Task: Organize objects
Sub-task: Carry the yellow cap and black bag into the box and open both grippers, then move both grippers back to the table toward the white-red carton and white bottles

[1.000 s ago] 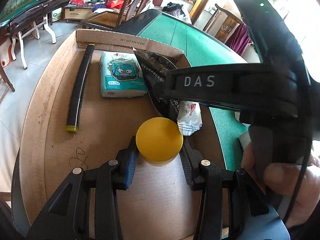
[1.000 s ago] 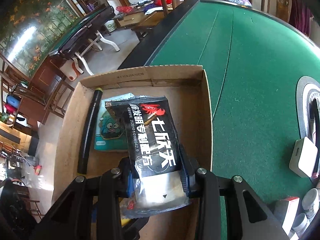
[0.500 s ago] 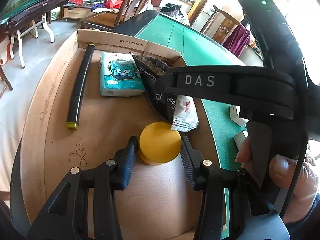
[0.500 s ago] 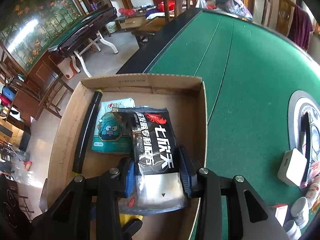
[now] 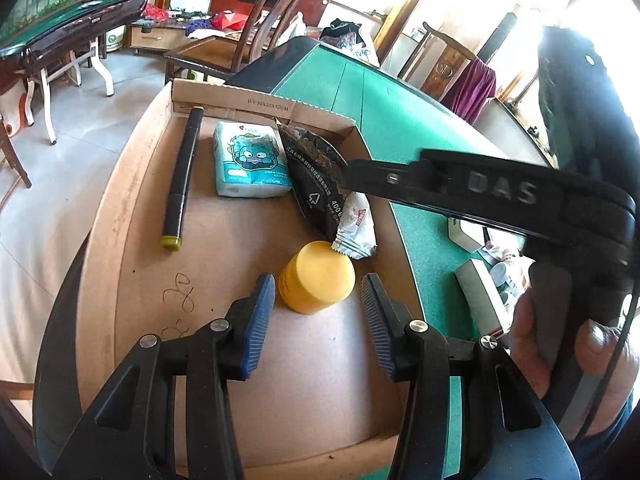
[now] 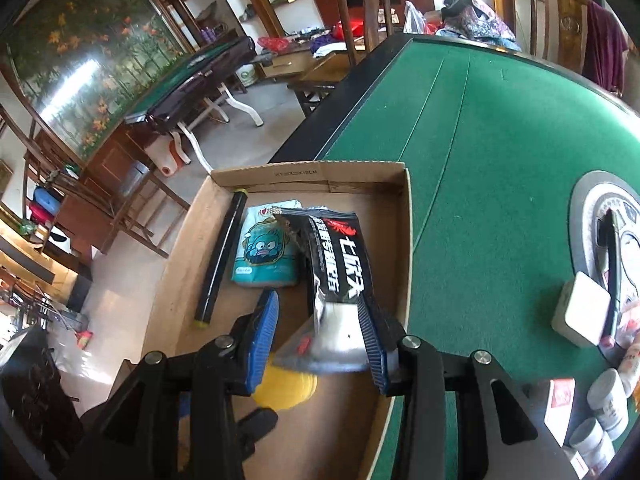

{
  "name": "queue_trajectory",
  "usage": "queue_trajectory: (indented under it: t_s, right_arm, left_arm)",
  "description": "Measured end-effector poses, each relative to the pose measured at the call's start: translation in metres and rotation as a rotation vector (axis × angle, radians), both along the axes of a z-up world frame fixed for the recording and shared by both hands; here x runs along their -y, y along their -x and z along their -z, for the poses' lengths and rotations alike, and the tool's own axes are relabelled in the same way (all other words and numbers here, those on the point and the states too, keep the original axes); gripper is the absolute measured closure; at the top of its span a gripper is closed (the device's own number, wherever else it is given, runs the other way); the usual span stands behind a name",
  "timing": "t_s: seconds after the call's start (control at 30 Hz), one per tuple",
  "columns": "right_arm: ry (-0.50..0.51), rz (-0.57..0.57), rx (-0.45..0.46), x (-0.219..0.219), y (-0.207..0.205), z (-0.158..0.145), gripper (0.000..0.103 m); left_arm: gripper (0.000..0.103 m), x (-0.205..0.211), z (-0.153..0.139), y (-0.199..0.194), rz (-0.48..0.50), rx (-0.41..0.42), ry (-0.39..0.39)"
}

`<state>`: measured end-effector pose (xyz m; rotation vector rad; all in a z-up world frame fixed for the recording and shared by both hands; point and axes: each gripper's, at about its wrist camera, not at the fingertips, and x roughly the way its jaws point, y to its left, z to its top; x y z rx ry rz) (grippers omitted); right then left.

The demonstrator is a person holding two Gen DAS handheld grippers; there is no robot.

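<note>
From my left wrist camera, my left gripper [image 5: 318, 312] hangs over the near part of the cardboard box [image 5: 132, 200]; its jaws have just been opening and stand spread, with the yellow jar [image 5: 318, 278] standing on the box floor between the blue pads, a gap on each side. Touching the jar's far right edge is the black snack packet [image 5: 320, 178], leaning against the box's right wall. Farther left lie a teal tissue pack [image 5: 250, 164] and a black marker [image 5: 182, 178] with a yellow cap.

From my right wrist camera, my right gripper [image 6: 318, 332] also has just been opening. The snack packet [image 6: 340, 276] lies between its spread jaws; the right pad overlaps the packet's edge, though I cannot tell if it touches, and the left pad stands clear. The box [image 6: 406, 240] sits on the green table [image 6: 500, 140].
</note>
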<state>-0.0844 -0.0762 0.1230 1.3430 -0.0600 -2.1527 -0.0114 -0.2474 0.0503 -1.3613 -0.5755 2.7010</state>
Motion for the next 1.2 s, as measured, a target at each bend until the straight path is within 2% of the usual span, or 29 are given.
queue_trajectory:
  t_s: [0.17,0.3,0.47,0.57,0.73,0.93,1.03,1.2]
  right_arm:
    - [0.068,0.006,0.02,-0.027,-0.013,-0.004,0.061]
    - [0.145,0.007,0.042,-0.066,-0.029,-0.002,0.061]
    - [0.205,0.06,0.044,-0.146,-0.05,0.006,0.062]
    - [0.226,0.142,0.035,-0.199,-0.053,0.01,0.061]
    - [0.171,0.249,-0.004,-0.274,-0.053,0.018,0.056]
    - [0.176,0.248,0.038,-0.305,-0.048,0.045,0.056]
    - [0.206,0.213,0.037,-0.31,-0.049,0.051,0.056]
    - [0.251,0.182,0.019,-0.316,-0.053,0.05,0.056]
  left_arm:
    - [0.058,-0.009,-0.005,-0.01,0.001,-0.013,0.016]
    - [0.058,-0.03,-0.014,-0.019,0.032,-0.032,0.032]
    - [0.057,-0.066,-0.031,-0.025,0.109,-0.069,0.053]
    - [0.049,-0.096,-0.034,-0.022,0.166,-0.074,0.053]
    - [0.049,-0.147,-0.022,-0.012,0.274,-0.026,0.035]
    - [0.049,-0.184,-0.006,-0.004,0.312,0.031,0.054]
    - [0.049,-0.189,-0.005,0.015,0.295,0.061,0.019]
    - [0.049,-0.197,0.0,0.043,0.249,0.131,0.044]
